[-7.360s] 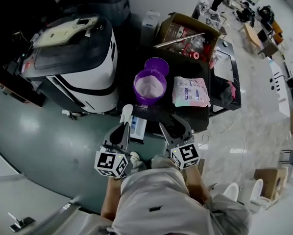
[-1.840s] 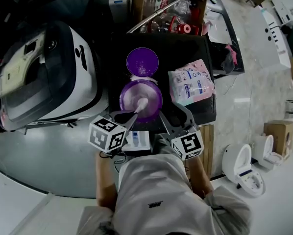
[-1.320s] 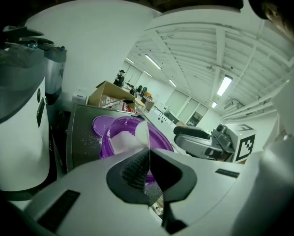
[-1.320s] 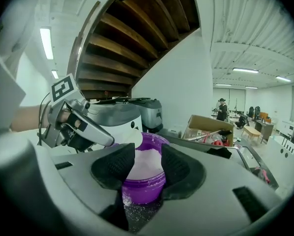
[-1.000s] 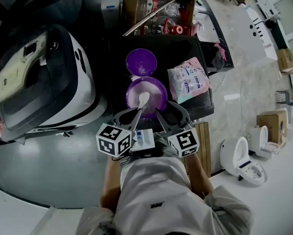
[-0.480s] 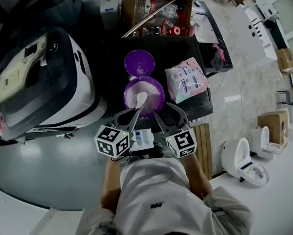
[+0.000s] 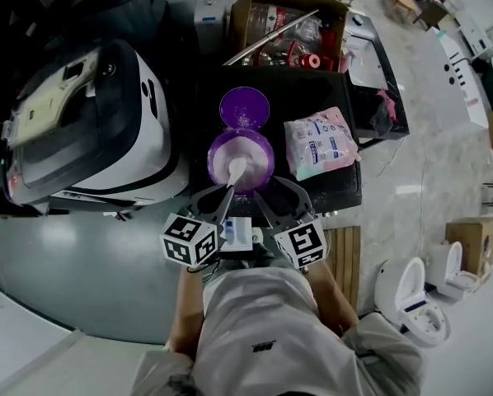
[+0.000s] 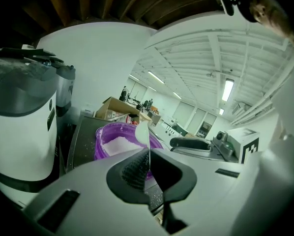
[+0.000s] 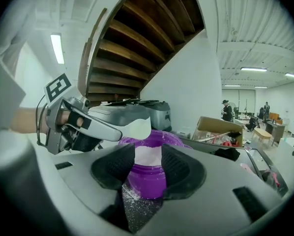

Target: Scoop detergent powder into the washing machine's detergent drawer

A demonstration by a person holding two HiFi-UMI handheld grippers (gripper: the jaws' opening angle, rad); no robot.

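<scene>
The purple detergent tub (image 7: 241,153) is sitting open on the black table (image 7: 312,89), its lid (image 7: 244,106) lying just behind it. The white spoon (image 7: 236,170) is now hanging bowl-first over the powder. A few seconds back it was being carried down near the person's body, well short of the tub, so I'm judging the scoop itself is only now getting going. Nothing is heading yet for the washing machine (image 7: 98,122) on the left, and I'm not picking out its drawer. The left gripper (image 7: 223,195) is pinching the spoon's handle, jaws closed tight on it. The right gripper (image 7: 273,195) is waiting just beside it, jaws spread wide and gripping nothing. From overhead I'm getting the layout, with the detergent bag (image 7: 319,145) lying right of the tub, but not the spoon's height. The right gripper view is giving that side-on: the bowl is riding about level with the rim, and spilled grains are dusting the table in front. The left gripper view is showing the spoon edge-on, a thin line in its pads. Whether it's carrying powder, I can't tell.
</scene>
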